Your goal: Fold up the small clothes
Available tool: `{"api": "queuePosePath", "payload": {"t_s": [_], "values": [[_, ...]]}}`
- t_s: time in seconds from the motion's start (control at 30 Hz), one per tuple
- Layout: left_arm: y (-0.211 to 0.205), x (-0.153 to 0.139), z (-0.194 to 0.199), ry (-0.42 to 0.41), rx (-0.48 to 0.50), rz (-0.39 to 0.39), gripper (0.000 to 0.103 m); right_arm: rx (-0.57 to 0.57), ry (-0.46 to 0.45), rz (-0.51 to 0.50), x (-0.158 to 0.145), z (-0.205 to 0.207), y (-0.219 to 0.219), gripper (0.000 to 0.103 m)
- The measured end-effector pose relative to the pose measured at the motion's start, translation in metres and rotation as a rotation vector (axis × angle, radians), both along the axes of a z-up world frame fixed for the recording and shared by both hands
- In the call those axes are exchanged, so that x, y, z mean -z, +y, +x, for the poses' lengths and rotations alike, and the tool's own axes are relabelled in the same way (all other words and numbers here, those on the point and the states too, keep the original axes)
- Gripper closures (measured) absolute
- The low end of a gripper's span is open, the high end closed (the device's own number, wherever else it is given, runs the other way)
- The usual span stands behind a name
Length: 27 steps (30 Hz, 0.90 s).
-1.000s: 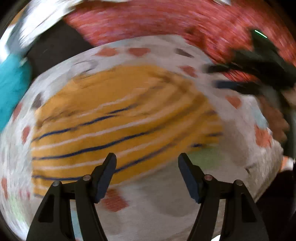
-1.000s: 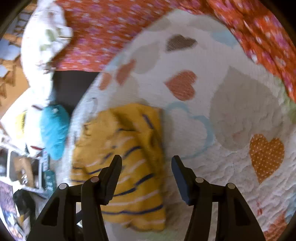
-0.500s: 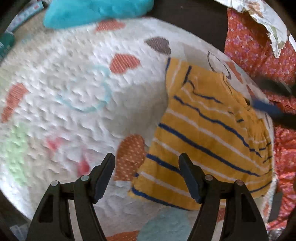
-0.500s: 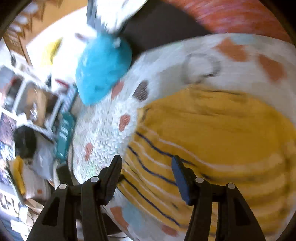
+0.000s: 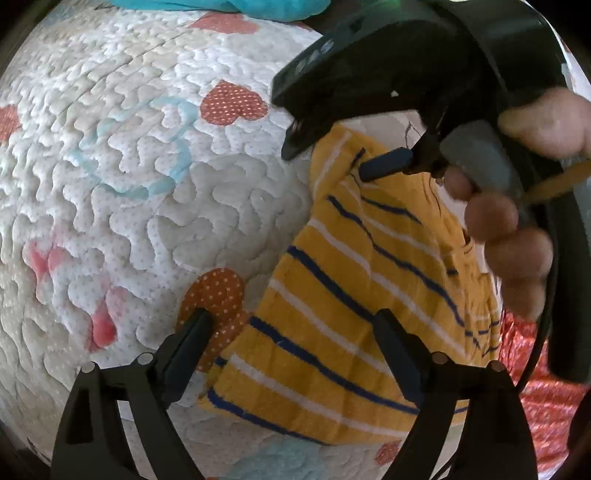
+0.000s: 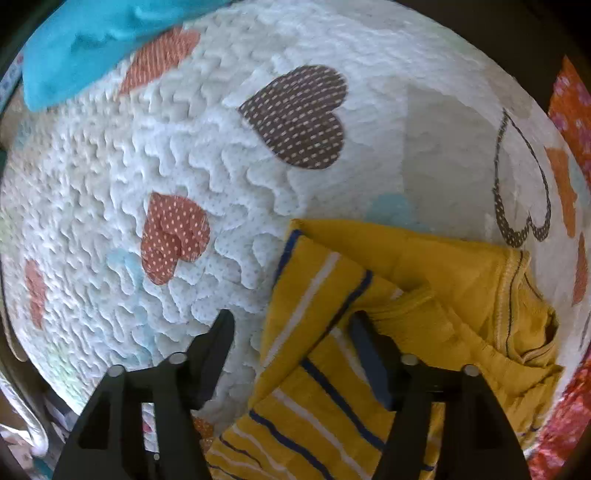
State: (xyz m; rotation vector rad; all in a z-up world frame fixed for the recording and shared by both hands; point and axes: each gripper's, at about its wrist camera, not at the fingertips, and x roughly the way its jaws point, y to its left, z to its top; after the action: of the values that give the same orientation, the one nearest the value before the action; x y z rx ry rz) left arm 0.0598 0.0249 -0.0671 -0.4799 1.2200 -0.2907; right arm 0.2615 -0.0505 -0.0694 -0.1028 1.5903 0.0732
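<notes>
A small yellow garment with navy and white stripes [image 5: 354, 295] lies partly folded on a white quilt with heart patches [image 5: 147, 155]. My left gripper [image 5: 295, 336] is open, its jaws straddling the garment's near left corner. My right gripper [image 6: 291, 332] is open over the garment's folded far edge [image 6: 325, 280], one finger on the quilt side and one on the cloth. In the left wrist view the right gripper [image 5: 384, 164] comes in from the upper right, held by a hand, with a fingertip at the garment's far corner.
A turquoise cloth [image 6: 81, 44] lies at the quilt's far edge and shows in the left wrist view [image 5: 236, 7] too. Orange floral fabric [image 5: 546, 398] borders the quilt on the right. A brown heart patch [image 6: 299, 114] lies ahead of the right gripper.
Both grippers have swung round and come down close to the garment. The right gripper now reaches over its far edge. Both stay open.
</notes>
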Motion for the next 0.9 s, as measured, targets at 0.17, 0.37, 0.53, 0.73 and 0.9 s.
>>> {"api": "queuePosePath", "payload": {"t_s": [0.17, 0.37, 0.53, 0.73, 0.9], "values": [[-0.013, -0.004, 0.003, 0.013, 0.036, 0.095, 0.084, -0.191, -0.051, -0.228, 0.005, -0.019, 0.026, 0.072], [-0.033, -0.034, -0.003, -0.033, 0.105, 0.039, 0.091, -0.107, -0.186, -0.096, -0.036, -0.05, -0.017, 0.089], [-0.088, -0.088, -0.024, -0.15, 0.188, 0.041, 0.092, 0.044, -0.313, 0.095, -0.096, -0.088, -0.109, 0.089], [-0.198, -0.107, -0.044, -0.178, 0.36, 0.01, 0.092, 0.244, -0.431, 0.185, -0.138, -0.138, -0.228, 0.09], [-0.294, -0.083, -0.083, -0.161, 0.551, 0.079, 0.091, 0.418, -0.418, 0.19, -0.108, -0.178, -0.33, 0.094]]}}
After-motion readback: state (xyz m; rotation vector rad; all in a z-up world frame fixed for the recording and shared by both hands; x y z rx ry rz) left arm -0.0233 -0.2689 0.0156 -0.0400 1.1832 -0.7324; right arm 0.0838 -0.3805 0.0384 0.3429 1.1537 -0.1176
